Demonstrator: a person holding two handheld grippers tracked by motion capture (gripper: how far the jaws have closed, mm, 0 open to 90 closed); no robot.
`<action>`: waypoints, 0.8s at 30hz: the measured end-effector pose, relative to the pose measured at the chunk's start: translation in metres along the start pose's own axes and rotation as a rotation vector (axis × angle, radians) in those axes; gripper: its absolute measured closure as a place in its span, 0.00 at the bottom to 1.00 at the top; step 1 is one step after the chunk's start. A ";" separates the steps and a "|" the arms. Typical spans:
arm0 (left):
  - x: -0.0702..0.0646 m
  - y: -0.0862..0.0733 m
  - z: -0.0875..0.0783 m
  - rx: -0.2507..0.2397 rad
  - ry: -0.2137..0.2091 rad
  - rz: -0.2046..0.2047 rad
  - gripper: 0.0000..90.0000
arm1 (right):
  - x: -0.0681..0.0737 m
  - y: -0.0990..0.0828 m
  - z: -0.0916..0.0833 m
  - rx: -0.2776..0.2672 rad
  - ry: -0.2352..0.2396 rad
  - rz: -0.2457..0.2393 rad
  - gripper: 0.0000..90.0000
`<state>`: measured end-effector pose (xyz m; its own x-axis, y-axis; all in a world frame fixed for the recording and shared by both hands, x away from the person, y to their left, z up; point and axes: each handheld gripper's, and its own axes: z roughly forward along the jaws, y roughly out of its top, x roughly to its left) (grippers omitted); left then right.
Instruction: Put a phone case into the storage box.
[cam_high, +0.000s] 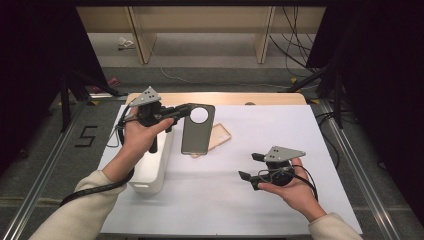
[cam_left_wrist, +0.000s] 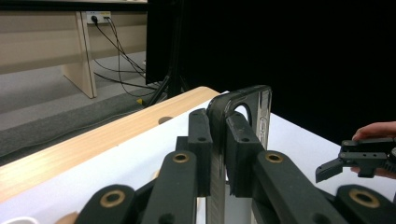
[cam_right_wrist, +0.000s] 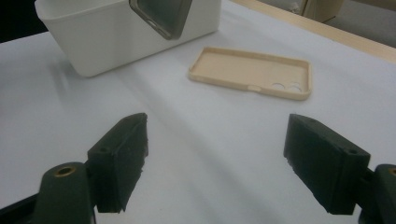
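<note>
left gripper (cam_high: 184, 110) clamps smooth grey phone case (cam_high: 198, 131).

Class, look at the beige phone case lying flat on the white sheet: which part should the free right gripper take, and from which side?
Probably one long side wall of the beige phone case, from above, one jaw inside the rim and one outside. It lies open side up, so its raised rim is the only graspable part. The right gripper is open.
</note>
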<state>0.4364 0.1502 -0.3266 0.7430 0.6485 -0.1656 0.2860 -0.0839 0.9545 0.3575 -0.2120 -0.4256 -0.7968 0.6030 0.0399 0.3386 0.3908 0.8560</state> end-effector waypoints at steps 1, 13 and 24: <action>0.002 0.001 -0.001 0.003 0.003 0.003 0.91 | 0.000 0.000 0.000 -0.001 -0.001 0.001 0.25; 0.020 0.009 -0.015 -0.007 0.029 0.017 0.91 | -0.001 -0.001 0.000 -0.010 -0.001 0.015 0.25; 0.035 0.016 -0.028 -0.030 0.051 0.028 0.91 | -0.001 -0.002 0.001 -0.001 -0.002 0.016 0.25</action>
<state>0.4502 0.1925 -0.3107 0.7184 0.6840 -0.1263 0.2467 -0.0809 0.9657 0.3581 -0.2124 -0.4279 -0.7903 0.6105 0.0522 0.3504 0.3805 0.8558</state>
